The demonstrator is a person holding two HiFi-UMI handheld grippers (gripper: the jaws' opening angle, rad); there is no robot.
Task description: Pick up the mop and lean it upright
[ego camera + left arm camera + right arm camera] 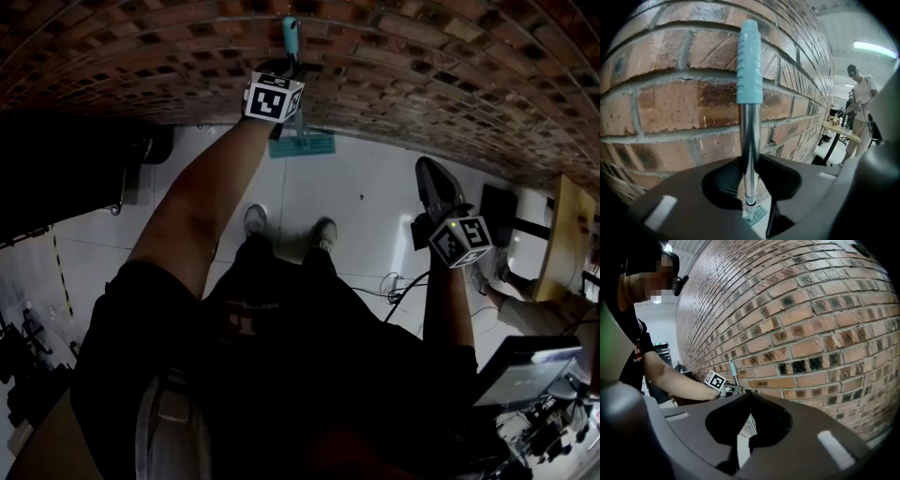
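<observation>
My left gripper is clamped on the mop, on the metal pole below its teal grip, at twelve o'clock in the head view. The mop stands upright against the brick wall, with the mop head down on the floor (flat, as far as I can see). My right gripper, out at three o'clock, is closed on nothing.

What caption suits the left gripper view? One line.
Left gripper holds the mop upright by its pole, before a brick wall.
</observation>
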